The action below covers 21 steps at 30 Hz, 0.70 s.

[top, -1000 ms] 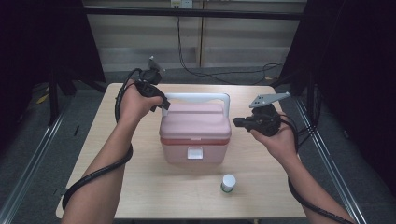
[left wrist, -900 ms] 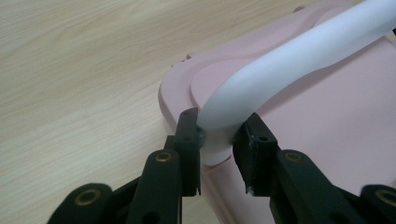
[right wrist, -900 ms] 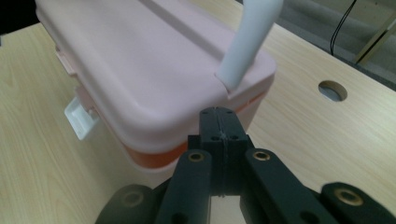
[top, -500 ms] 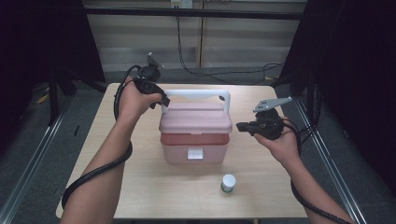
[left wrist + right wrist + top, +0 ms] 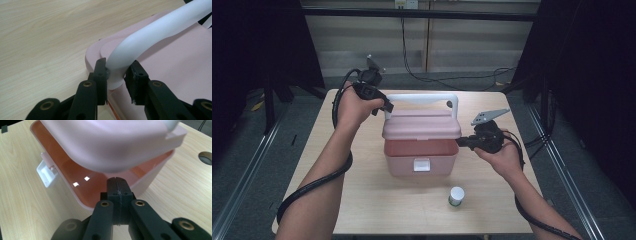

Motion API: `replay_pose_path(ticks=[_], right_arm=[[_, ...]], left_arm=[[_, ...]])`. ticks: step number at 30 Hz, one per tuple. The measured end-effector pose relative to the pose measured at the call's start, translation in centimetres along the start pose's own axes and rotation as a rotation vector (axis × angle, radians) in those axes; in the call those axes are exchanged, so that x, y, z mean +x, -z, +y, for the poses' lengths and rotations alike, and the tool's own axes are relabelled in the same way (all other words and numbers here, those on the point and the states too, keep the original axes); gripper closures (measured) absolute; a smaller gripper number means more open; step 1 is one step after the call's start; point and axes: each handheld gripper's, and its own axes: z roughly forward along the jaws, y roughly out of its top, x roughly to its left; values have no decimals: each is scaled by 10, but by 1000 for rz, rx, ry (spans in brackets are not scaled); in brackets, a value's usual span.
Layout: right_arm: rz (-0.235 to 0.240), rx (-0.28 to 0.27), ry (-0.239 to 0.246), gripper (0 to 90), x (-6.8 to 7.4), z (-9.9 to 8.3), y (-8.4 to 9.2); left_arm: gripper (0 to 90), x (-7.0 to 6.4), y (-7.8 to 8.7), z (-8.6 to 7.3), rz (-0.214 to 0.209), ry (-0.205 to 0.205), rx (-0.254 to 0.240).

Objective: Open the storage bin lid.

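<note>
A pink plastic box [image 5: 419, 156] stands mid-table, its lid [image 5: 421, 125] raised so a gap shows above the body. My left gripper [image 5: 387, 107] is shut on the left end of the white handle [image 5: 422, 98]. In the left gripper view both pads [image 5: 101, 75] press the handle [image 5: 155, 35] where it meets the lid [image 5: 175, 70]. My right gripper [image 5: 460, 142] is shut and empty by the box's right side. In the right gripper view its closed tips [image 5: 117, 182] sit just at the body's rim [image 5: 75, 187], under the lifted lid [image 5: 107, 142].
A white latch [image 5: 421, 164] hangs on the box's front [image 5: 47, 176]. A small white jar [image 5: 456, 195] stands on the table in front of the box, toward the right. A round hole [image 5: 206, 157] is set in the wooden tabletop [image 5: 362, 200].
The lid has lifted off the box body, opening a gap. My right gripper has sunk toward the box's right side. The left gripper has stayed on the handle.
</note>
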Motion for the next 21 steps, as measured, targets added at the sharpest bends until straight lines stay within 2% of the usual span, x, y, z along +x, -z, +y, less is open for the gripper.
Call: replay_pose_path(ticks=[3, 9, 14, 17, 21], right_arm=[[8, -1, 8, 900, 3, 4, -3], [18, -14, 12, 900, 7, 11, -6], [21, -7, 15, 900, 8, 12, -10], [17, -8, 14, 900, 9, 12, -11], [19, -13, 10, 900, 8, 12, -10]], left_arm=[[715, 1, 0, -1, 3, -14, 1], [715, 1, 0, -1, -5, -6, -9], [714, 2, -1, -3, -4, -18, -8], [713, 3, -2, -5, -12, -1, -16], [709, 4, -3, -7, -13, -12, -34]])
